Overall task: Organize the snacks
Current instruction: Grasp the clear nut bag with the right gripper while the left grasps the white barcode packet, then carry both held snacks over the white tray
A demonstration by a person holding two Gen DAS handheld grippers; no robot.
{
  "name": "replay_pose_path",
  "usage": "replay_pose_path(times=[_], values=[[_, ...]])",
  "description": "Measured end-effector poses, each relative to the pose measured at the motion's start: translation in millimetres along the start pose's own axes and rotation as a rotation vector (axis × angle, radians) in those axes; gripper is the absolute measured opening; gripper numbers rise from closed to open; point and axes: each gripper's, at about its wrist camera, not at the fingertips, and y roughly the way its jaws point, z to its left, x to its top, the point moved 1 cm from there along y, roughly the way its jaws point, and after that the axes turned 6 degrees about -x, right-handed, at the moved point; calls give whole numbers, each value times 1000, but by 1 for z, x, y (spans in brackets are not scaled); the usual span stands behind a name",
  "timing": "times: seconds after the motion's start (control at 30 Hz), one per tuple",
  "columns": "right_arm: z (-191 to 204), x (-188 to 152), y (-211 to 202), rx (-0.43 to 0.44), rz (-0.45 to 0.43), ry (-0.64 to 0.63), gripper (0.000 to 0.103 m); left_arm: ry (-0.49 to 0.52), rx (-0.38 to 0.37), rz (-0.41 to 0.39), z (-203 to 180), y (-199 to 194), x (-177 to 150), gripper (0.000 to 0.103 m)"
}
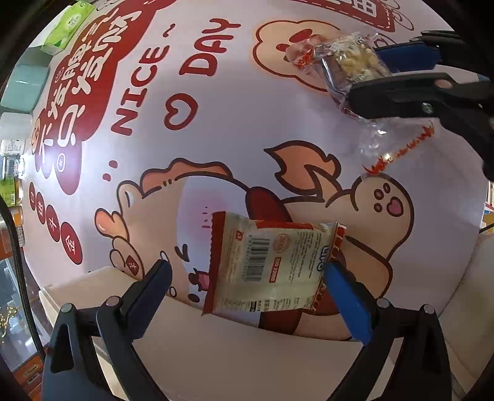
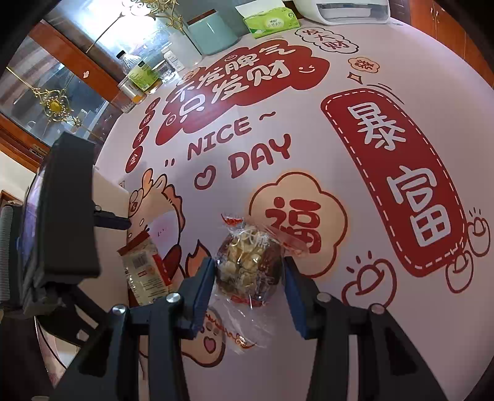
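Note:
A flat cream and red snack packet (image 1: pixel 268 268) with a barcode lies on the printed tablecloth (image 1: pixel 216 129). My left gripper (image 1: pixel 247 274) is open around it, the right blue pad touching the packet's edge. The packet also shows in the right wrist view (image 2: pixel 143 271). A clear wrapper with a brown and cream snack (image 2: pixel 248 265) lies between the fingers of my right gripper (image 2: pixel 249 271), which stands open with small gaps each side. In the left wrist view the right gripper (image 1: pixel 375 74) straddles that snack (image 1: pixel 352 66).
A green tissue pack (image 2: pixel 268 21), a teal container (image 2: pixel 213 34), bottles and jars (image 2: pixel 145 74) stand at the table's far edge. A white appliance (image 2: pixel 342 10) is at the back. A cream chair (image 1: pixel 216 354) sits below the table edge.

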Motion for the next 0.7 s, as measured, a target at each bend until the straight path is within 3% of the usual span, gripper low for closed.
replay_pose_path(times=[0.13,0.2,0.23,0.3,0.4,0.6,0.7], values=[[2,-3,-1,-1,2,0,45,-4,23,11,-3,4,3,97],[1,-5,-3,-3,0,2,45,-2,21,5,-5,3,4,90],[1,-6,-3,-6,-1,3,45,-5,5,1,-7,1,5,85],[0,-6,-5,-11,-5,6,45,-37,-77,-6,-6,-1,3,58],[-2,-7,-8,-14,-11,9,45,-68,-100,-18,-5,-3,2,49],[5,-13,-14,-15,-19,-12,45,-139,-78,-54,-12,-8,-7,46],[10,-15,-22,-12,-27,-26,45,-188,-107,-96,-14,-20,-15,46]])
